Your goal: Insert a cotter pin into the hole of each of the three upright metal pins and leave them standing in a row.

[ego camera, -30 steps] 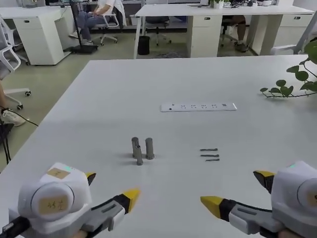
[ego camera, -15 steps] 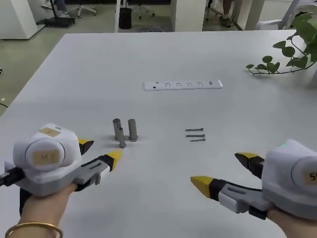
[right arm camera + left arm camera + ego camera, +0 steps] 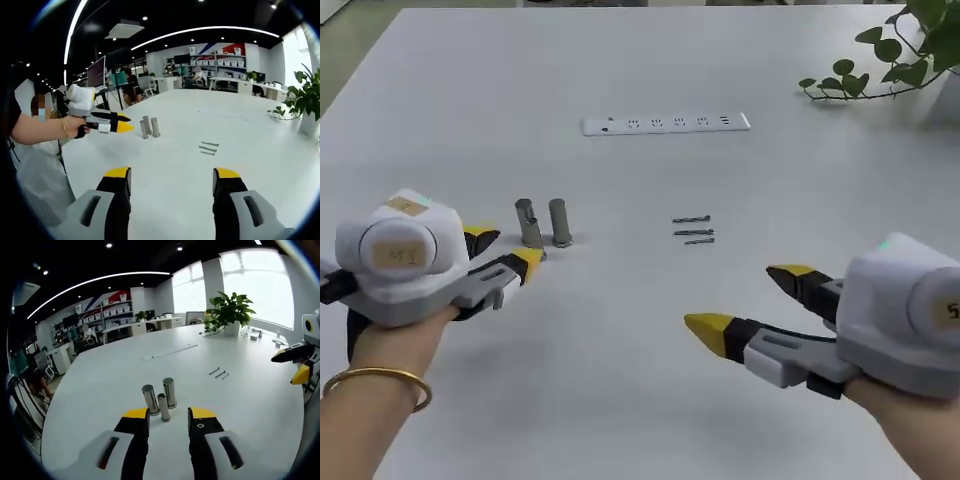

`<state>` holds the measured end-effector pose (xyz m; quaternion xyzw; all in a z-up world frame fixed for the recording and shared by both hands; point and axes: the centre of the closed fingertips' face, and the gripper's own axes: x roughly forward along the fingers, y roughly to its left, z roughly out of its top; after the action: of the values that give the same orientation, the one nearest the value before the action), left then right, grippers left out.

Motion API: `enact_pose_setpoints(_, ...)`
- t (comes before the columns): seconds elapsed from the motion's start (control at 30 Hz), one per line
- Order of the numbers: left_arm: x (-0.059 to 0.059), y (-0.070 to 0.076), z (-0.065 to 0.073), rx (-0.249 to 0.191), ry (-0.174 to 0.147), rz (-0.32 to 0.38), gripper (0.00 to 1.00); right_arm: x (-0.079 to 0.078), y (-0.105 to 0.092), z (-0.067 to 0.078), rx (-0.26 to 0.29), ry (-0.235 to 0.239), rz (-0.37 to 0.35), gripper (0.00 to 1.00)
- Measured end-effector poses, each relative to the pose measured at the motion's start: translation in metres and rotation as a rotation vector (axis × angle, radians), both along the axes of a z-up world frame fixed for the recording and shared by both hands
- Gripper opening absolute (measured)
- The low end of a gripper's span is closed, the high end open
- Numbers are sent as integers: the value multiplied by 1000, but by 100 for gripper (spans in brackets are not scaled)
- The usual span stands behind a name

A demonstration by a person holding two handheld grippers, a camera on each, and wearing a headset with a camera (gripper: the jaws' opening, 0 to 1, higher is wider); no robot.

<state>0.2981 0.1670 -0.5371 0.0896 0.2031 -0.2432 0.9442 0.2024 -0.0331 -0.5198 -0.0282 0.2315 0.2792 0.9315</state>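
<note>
— What's changed?
— My left gripper (image 3: 505, 248) has closed in on the three metal pins (image 3: 542, 222), clustered upright left of centre. Its fingers (image 3: 135, 415) are spread, one tip just beside the nearest pin. I judge a grasp comes next.
— And your right?
— My right gripper (image 3: 748, 298) hangs lower right, spread and empty, well apart from the cotter pins (image 3: 692, 231) lying mid-frame.
— Room to move?
— Bare table (image 3: 620, 390) all round; power strip (image 3: 666, 123) upper centre, plant (image 3: 880, 50) upper right.
</note>
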Motion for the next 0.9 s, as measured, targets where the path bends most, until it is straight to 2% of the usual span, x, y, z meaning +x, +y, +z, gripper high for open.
enact_pose_setpoints(0.1, 7, -3, -7, -14, 11, -14, 26, 2, 1, 0, 4, -4, 2, 62)
enact_pose_setpoints(0.27, 16, -2, -17, -8, 21, -17, 24, 6, -2, -1, 14, 4, -6, 62)
enact_pose_setpoints(0.63, 29, -9, -23, -6, -1, -57, 19, 6, -7, -9, -23, 7, -12, 59)
enact_pose_setpoints(0.9, 33, -9, -28, -11, 14, -62, 14, 5, -5, -11, -33, 6, -11, 59)
